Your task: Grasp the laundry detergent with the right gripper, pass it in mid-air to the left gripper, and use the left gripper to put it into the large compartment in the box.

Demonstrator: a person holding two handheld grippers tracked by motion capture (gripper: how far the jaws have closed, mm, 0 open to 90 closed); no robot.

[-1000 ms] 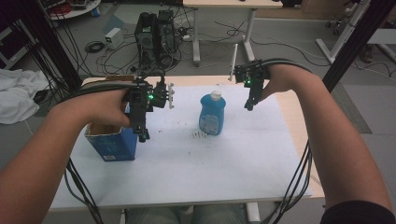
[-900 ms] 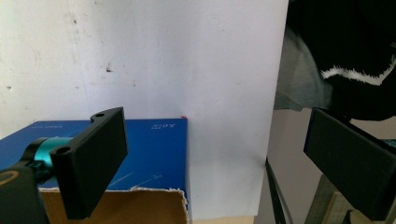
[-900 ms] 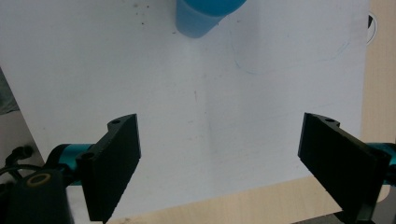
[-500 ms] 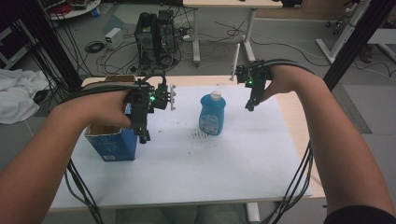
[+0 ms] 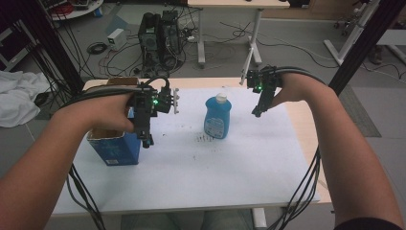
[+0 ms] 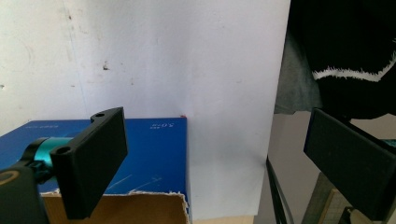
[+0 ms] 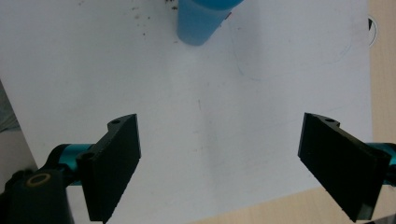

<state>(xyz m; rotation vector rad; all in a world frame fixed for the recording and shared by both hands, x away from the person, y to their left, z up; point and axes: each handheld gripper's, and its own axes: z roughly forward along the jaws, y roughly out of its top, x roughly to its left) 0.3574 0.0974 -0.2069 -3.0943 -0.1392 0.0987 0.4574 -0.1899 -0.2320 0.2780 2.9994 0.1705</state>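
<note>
White-covered worktop (image 5: 201,177), cabled lab floor behind; blue bottle (image 5: 217,116) upright at centre, untouched. Right gripper (image 5: 257,113) hovers beside it, jaws wide, likely lining up grasp. Left gripper (image 5: 146,140) over torn blue box (image 5: 115,148), jaws wide, empty

You've got a light wooden counter (image 5: 306,129) in front of you, most of its top covered by a white sheet (image 5: 215,177) that lies flat on it. Standing on the sheet: an open blue box (image 5: 115,148) at your left, a blue bottle (image 5: 217,118) upright near the middle. Dark specks (image 5: 203,140) dot the sheet just beside the bottle's base.
</note>
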